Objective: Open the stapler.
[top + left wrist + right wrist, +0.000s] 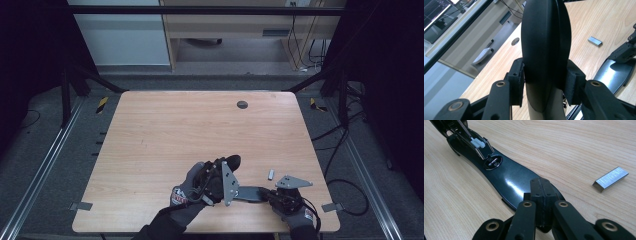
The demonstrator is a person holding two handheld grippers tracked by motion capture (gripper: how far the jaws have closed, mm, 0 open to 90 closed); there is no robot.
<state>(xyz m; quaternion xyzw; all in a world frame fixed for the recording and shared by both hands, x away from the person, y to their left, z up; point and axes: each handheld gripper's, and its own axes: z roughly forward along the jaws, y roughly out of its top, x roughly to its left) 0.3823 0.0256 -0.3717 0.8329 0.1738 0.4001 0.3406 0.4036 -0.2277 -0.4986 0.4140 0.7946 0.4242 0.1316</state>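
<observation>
- Left tool point(546, 82) is clamped on the stapler's raised black top arm point(545, 47).
- Right tool point(543, 197) has its jaws together, pressing the stapler base point(506, 178) on the desk point(175, 130).
- Staple strip point(611, 179) lies just beside the base.

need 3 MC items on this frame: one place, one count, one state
1. The staple strip lies:
A. on the table
B. on the floor
C. in a tray

2. Loose strips on show:
A. three
B. one
C. two

3. The left gripper is:
A. open, empty
B. shut, empty
C. shut on the stapler lid

Key: 1 A, since the strip rests on bare wood; 2 B, since each view shows a single strip; 3 C, since both pads press the lid's sides in the left gripper view.
</observation>
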